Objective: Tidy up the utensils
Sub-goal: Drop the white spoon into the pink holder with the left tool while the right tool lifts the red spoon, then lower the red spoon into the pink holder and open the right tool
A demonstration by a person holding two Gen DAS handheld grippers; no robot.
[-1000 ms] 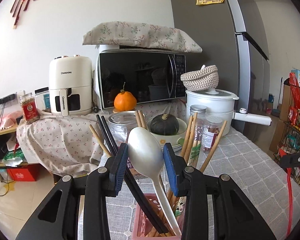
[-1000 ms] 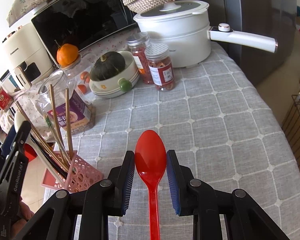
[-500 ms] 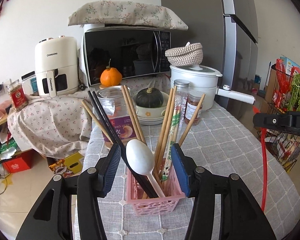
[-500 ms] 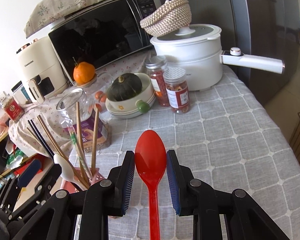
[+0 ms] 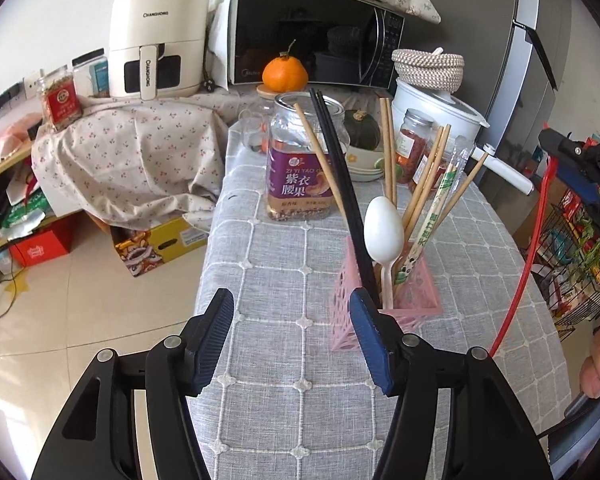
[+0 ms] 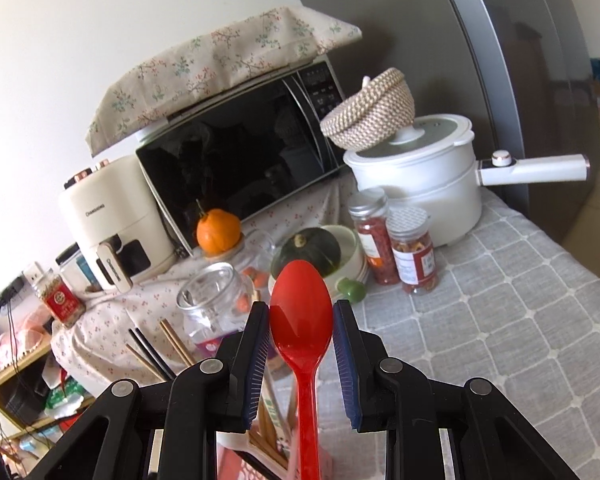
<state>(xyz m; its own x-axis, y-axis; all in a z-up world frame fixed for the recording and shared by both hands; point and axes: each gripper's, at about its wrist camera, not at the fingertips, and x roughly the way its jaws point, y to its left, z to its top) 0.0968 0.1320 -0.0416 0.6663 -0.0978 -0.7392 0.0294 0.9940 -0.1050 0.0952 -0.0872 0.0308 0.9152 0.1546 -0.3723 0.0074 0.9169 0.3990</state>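
A pink lattice utensil holder stands on the grey checked tablecloth. It holds a white spoon, black chopsticks and several wooden chopsticks. My left gripper is open and empty, a little in front and left of the holder. My right gripper is shut on a red spoon, bowl up, above the holder, whose chopstick tips show below it. The red spoon's handle and the right gripper also show at the right of the left wrist view.
A cashew jar, a bowl with a dark squash, two spice jars and a white pot stand behind the holder. A microwave and air fryer are at the back. A wire rack stands right of the table.
My left gripper has let go of the white spoon, which now stands in the holder, and has drawn back and left. My right gripper with the red spoon has moved over the holder.
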